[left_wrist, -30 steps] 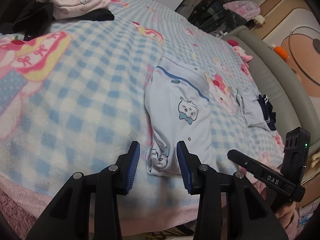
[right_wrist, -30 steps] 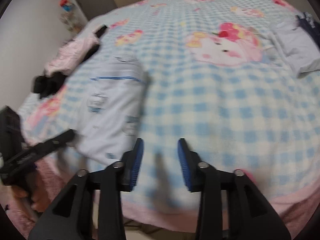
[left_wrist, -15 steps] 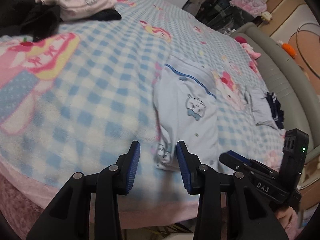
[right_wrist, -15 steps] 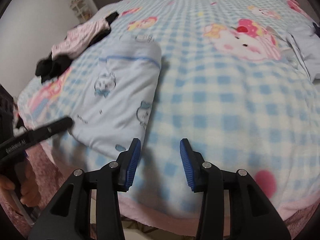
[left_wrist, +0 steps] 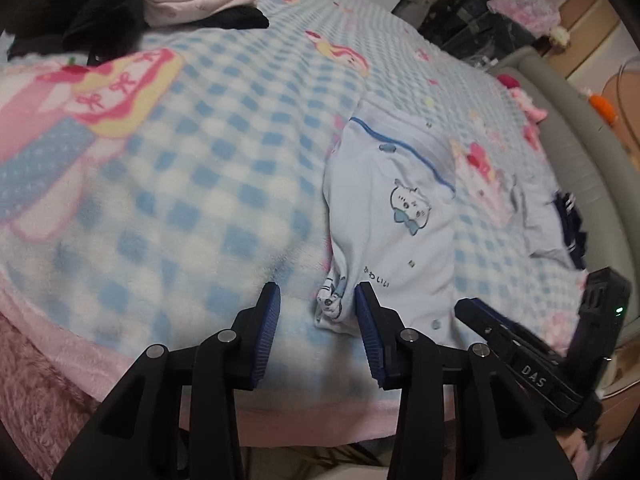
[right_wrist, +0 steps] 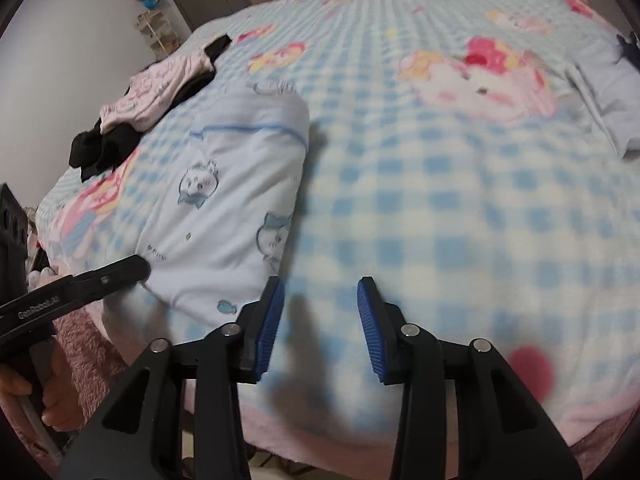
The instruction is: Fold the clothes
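1. The top (left_wrist: pixel 400 216), pale blue with cat prints and blue piping, lies on the bed (left_wrist: pixel 200 184) near its front edge, already narrowed into a long strip with its sides turned in. We cannot tell whether more folds are due or this strip is its final shape.
2. Its near hem (left_wrist: pixel 334 304) is rumpled and sits just beyond our left hand-held gripper (left_wrist: pixel 316 332), whose jaws stand apart with nothing between them.
3. Our right hand-held gripper (right_wrist: pixel 320 328) is likewise released and empty, over bare blanket just beside the top's right edge (right_wrist: pixel 280 240).
4. Farther out: a pink and black pile (left_wrist: pixel 152 4) at the far left of the bed, and a pale folded garment with a dark one (left_wrist: pixel 560 224) at the right.
5. Risks, as we judge them:
   - The fabric is thin and layered; a pinch at the hem may catch only the upper layer, and the turned-in sides would spill open.
   - The blanket is fluffy; a low jaw could grab blanket along with cloth and drag both.
   - The top sits close to the bed's edge; a pull toward us could slide it off.
   - The two hand-held grippers are close together; uneven lifts would skew any crease.
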Demonstrator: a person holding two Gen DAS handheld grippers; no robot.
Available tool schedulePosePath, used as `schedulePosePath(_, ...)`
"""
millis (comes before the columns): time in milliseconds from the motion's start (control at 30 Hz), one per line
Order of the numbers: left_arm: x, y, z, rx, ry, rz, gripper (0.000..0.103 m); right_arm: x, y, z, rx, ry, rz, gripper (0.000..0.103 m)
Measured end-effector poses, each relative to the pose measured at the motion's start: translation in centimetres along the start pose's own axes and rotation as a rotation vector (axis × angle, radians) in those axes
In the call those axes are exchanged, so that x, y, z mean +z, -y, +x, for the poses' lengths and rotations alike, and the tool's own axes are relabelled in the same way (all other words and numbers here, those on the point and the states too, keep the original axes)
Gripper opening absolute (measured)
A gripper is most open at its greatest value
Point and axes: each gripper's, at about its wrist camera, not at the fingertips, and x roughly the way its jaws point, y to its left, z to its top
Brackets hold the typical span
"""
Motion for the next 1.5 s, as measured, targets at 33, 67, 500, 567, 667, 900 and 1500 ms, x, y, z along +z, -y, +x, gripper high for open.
schedulePosePath(33,0.0,-0.5,0.1,-0.041,-0.012,-0.025,0.040,0.0,0.2,0.0,0.043,-0.003,0.016,0.039)
schedulePosePath(67,0.0,-0.8,0.6,-0.086,-0.040,-0.053,0.040,0.1,0.3,-0.1,0.088,-0.007,0.033,0.039)
schedulePosePath(500,-0.3,2.1,0.5,0.016,-0.008,0.019,0.019,-0.8,-1.7,1.7,0.214,-0.024,-0.007,0.017)
schedulePosePath(567,0.3,2.1,-1.4,0.106,0.108,0.032,0.019,-0.6,-2.8,0.9,0.248,-0.005,-0.013,0.014)
schedulePosePath(667,1.3,0.6,-2.3,0.113,0.156,-0.002,0.020,-0.1,-4.6,-0.9,0.248,0.052,-0.065,0.011)
schedulePosePath(900,0.6,-0.9,1.5,-0.169,-0.031,-0.107,0.050,5.8,0.5,-1.2,0.167,0.141,0.080,0.046)
schedulePosePath(1500,4.4,-4.1,-0.9,-0.096,0.130,-0.132,0.020,9.3,-2.4,4.6,0.172,0.005,-0.059,0.028)
